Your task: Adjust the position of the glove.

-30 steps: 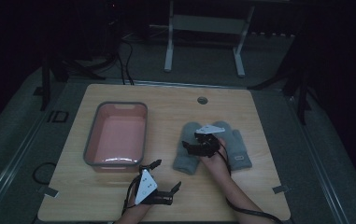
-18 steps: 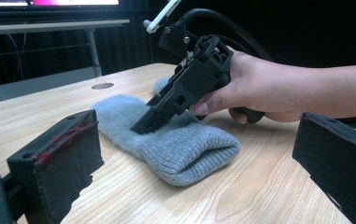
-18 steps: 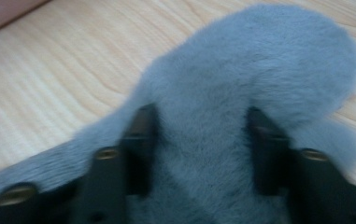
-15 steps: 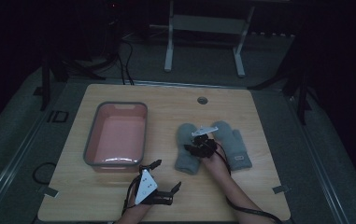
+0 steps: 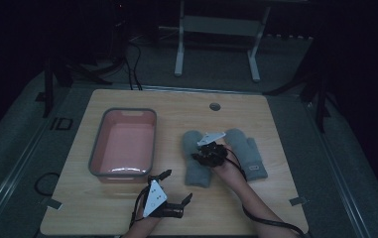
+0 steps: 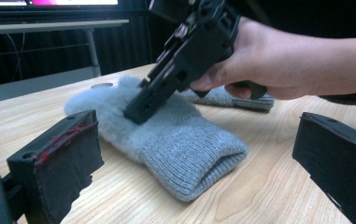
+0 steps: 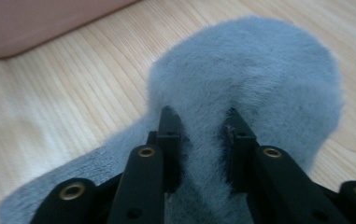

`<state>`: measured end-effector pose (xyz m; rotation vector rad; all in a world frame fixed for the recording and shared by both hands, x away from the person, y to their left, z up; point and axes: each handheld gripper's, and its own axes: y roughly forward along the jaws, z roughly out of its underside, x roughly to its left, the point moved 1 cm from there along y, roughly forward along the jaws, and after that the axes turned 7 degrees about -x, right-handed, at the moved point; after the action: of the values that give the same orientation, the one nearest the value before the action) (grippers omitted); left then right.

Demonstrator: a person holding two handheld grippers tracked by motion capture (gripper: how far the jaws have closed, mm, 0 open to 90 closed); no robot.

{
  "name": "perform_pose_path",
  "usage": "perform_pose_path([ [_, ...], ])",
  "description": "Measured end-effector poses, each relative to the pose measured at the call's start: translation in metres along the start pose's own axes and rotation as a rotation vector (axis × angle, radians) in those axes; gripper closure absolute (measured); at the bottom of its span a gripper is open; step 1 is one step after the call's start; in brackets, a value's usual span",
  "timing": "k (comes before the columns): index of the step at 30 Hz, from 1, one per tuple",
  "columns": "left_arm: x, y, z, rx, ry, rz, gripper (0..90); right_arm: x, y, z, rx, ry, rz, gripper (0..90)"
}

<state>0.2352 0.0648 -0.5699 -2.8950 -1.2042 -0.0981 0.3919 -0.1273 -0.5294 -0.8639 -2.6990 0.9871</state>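
Observation:
Two grey fuzzy mittens lie side by side on the wooden table. My right gripper (image 5: 204, 152) (image 7: 202, 140) has just been closing and is now shut on a pinched fold of fleece in the middle of the left mitten (image 5: 196, 166) (image 7: 259, 70) (image 6: 185, 144). The left gripper view has the right gripper's (image 6: 140, 106) tips pressed down into that mitten. The other mitten (image 5: 248, 153) (image 6: 222, 95) lies flat just right of the hand. My left gripper (image 5: 177, 185) (image 6: 199, 158) rests near the table's front edge, open, nothing between its jaws, aimed at the left mitten's ribbed cuff.
A pink bin with a grey rim (image 5: 97, 148) (image 7: 35, 18) stands empty on the left half of the table, close to the left mitten. A round grommet (image 5: 215, 106) sits near the table's far edge. Beyond it are a table frame and cables.
The right gripper's jaws went from wide apart over the left mitten to closed on its fleece, and the hand shifted slightly. The left gripper stayed where it was.

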Motion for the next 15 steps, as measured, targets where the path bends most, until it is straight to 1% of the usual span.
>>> perform_pose_path([
  [1,0.000,0.000,0.000,0.001,0.000,0.001,1.2,-0.002,0.003,0.002,0.003,0.001,-0.001,70.3],
  [3,0.000,0.000,0.000,0.001,-0.001,0.002,1.2,-0.007,0.011,0.008,0.021,0.026,-0.008,66.6],
  [4,0.000,0.000,0.000,0.001,-0.001,0.002,1.2,-0.009,0.015,0.011,0.032,0.027,-0.005,62.2],
  [5,0.000,0.000,0.000,0.001,-0.001,0.002,1.2,-0.011,0.018,0.013,0.034,0.037,-0.006,57.3],
  [6,0.000,0.000,0.000,0.000,-0.002,0.003,1.2,-0.014,0.020,0.015,0.034,0.054,-0.023,55.0],
  [7,0.000,0.000,0.000,0.000,-0.002,0.004,1.2,-0.017,0.021,0.016,0.031,0.073,-0.035,53.2],
  [8,0.000,0.000,0.000,0.000,-0.002,0.004,1.2,-0.018,0.021,0.016,0.029,0.083,-0.039,51.4],
  [11,0.000,0.000,0.000,0.001,-0.004,0.006,1.2,-0.020,0.020,0.014,0.027,0.088,-0.046,45.4],
  [13,0.000,0.000,0.000,0.002,-0.006,0.008,1.2,-0.021,0.017,0.012,0.017,0.088,-0.039,38.3],
  [14,0.000,0.000,0.000,0.002,-0.006,0.008,1.2,-0.022,0.014,0.011,0.010,0.091,-0.049,37.3],
  [15,0.000,0.000,0.000,0.002,-0.006,0.008,1.3,-0.023,0.012,0.010,0.007,0.095,-0.046,32.7],
])
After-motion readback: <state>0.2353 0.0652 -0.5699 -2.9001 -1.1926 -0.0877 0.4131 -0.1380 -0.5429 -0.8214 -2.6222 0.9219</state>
